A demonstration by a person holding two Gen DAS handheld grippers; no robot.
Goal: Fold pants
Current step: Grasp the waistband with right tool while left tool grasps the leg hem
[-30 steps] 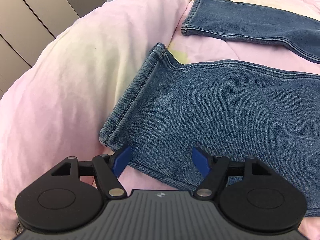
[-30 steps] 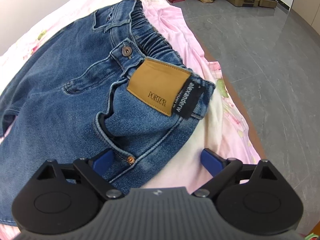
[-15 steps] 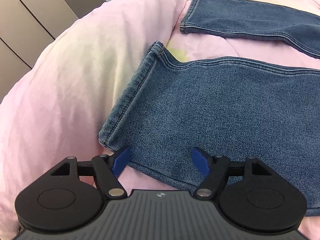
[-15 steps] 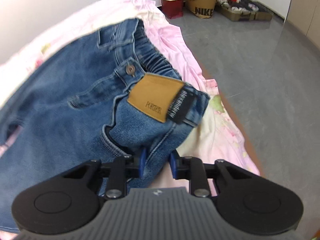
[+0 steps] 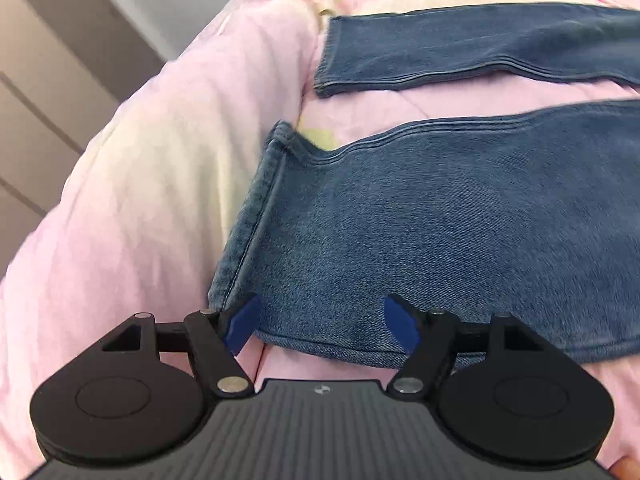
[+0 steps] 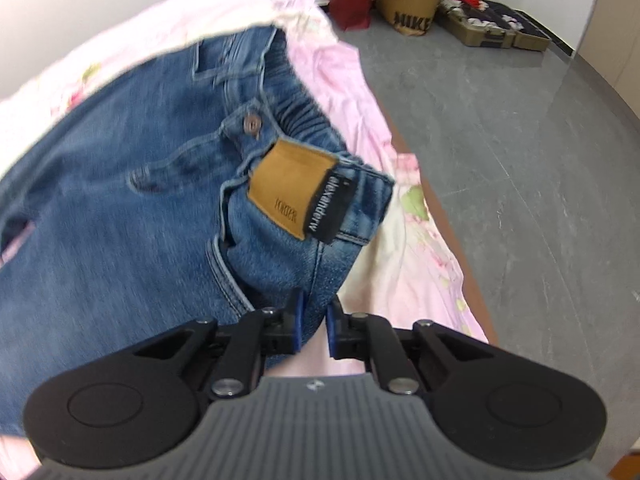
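A pink quilt [image 5: 132, 200] is observed covering the bed in both views, with pale yellow and floral patches. A grey floor [image 6: 520, 160] is seen beyond the bed edge in the right wrist view, and pale cabinet doors [image 5: 36, 92] are seen past the quilt in the left wrist view.

The jeans [image 6: 120, 220] are laid on the quilt. In the left wrist view the two legs are spread apart: the near leg [image 5: 440, 232] lies directly ahead of the gripper, and the far leg [image 5: 480, 48] lies well beyond it, with a strip of quilt between them. The hem of the near leg [image 5: 248, 224] is slightly raised at its far corner. In the right wrist view the waist end is shown, bunched and lifted at the near corner. The elastic waistband [image 6: 304, 108] is noted along the bed-edge side.

The left gripper [image 5: 320, 322] is held wide apart at the near edge of the near leg; nothing is clamped between its blue pads [image 5: 242, 324], which sit just over the denim.

The right gripper [image 6: 313, 320] is drawn nearly together, and a fold of denim at the waist corner is pinched between its pads.

A brown bag marked NIKE [image 6: 412, 8], a red bag [image 6: 350, 4] and an open case [image 6: 492, 24] are recorded on the floor by the far wall.

A tan leather patch [image 6: 288, 188], a black label [image 6: 328, 204] and a metal button [image 6: 252, 123] are noted on the waist.
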